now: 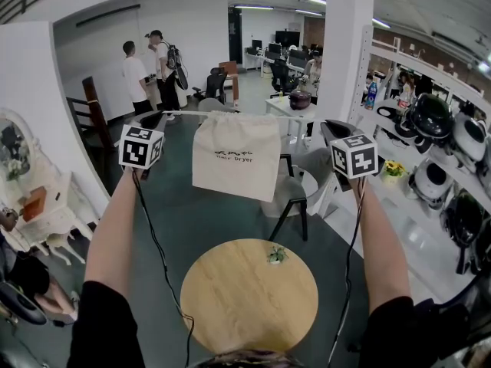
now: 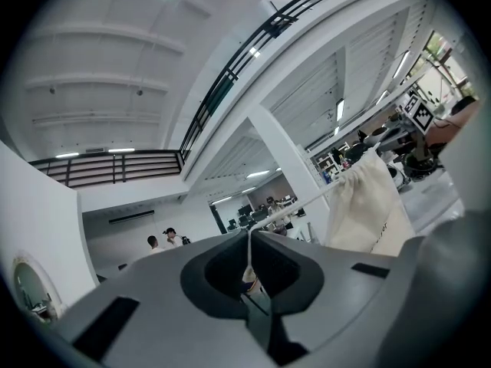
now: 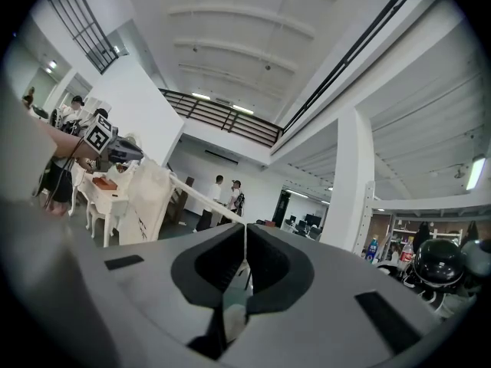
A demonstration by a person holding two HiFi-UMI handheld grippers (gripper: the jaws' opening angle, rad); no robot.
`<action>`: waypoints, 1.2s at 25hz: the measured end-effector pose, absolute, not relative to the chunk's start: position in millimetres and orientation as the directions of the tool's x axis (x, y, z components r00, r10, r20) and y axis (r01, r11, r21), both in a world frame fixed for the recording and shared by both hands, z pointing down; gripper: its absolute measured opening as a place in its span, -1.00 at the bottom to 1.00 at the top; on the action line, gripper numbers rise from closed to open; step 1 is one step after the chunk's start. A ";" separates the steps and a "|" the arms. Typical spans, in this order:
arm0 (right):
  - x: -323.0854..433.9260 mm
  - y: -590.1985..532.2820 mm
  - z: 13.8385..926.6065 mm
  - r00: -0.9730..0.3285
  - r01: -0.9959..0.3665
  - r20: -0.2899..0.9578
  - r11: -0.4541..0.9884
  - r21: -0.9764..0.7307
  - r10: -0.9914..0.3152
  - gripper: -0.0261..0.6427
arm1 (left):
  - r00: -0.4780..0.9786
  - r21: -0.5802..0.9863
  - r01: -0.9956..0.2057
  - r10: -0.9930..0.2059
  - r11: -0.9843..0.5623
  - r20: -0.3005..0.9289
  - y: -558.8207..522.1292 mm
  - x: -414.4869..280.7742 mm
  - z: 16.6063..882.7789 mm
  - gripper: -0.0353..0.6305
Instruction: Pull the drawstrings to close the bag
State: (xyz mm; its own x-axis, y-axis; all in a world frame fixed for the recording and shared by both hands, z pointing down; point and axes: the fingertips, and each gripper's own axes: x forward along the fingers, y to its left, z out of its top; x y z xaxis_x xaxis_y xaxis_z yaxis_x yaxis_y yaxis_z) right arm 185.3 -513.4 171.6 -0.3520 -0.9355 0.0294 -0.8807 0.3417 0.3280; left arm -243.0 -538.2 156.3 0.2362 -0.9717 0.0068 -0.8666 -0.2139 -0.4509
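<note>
In the head view, a cream bag (image 1: 236,156) with dark print on its front is seen hanging in the air between the two grippers. It is carried only by its drawstrings and is clear of the round table (image 1: 230,305) below. It is placed beyond that table's far edge as seen from above. One drawstring (image 1: 184,114) is stretched taut and roughly level from the bag's top hem to the left gripper (image 1: 157,118). The other drawstring (image 1: 301,116) is stretched the same way to the right gripper (image 1: 328,126). Both grippers are held level at about the same height, well apart, with the bag nearly midway between them.

In the left gripper view, the jaws of the left gripper (image 2: 249,240) are seen pressed together on the white cord (image 2: 295,204), which runs up and to the right to the bag (image 2: 364,205). In the right gripper view, the jaws of the right gripper (image 3: 245,236) are likewise clamped on the cord (image 3: 203,199), which leads away to the left to the bag (image 3: 146,198).

A small plant (image 1: 277,254) stands near the table's far right edge. Shelves with helmets (image 1: 432,117) are seen to the right, and two people (image 1: 149,71) stand in the background.
</note>
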 end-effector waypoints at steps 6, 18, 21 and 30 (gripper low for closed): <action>189.7 -514.0 174.4 -0.352 -0.883 0.037 0.345 0.319 -0.935 -0.91 | 0.232 -0.441 -0.872 -0.973 -0.211 0.008 -537.3 -248.4 155.7 -0.82; 189.4 -512.6 172.9 -0.367 -0.882 0.042 0.362 0.301 -0.929 -0.91 | 0.238 -0.399 -0.890 -0.971 -0.219 0.002 -534.8 -256.1 151.5 -0.82; 189.1 -511.5 171.5 -0.372 -0.883 0.040 0.367 0.293 -0.927 -0.91 | 0.245 -0.384 -0.895 -0.970 -0.226 0.001 -533.2 -255.8 150.8 -0.82; 192.9 -510.3 174.5 -0.379 -0.887 0.032 0.373 0.272 -0.925 -0.91 | 0.267 -0.372 -0.894 -0.964 -0.248 0.003 -531.2 -252.0 151.4 -0.80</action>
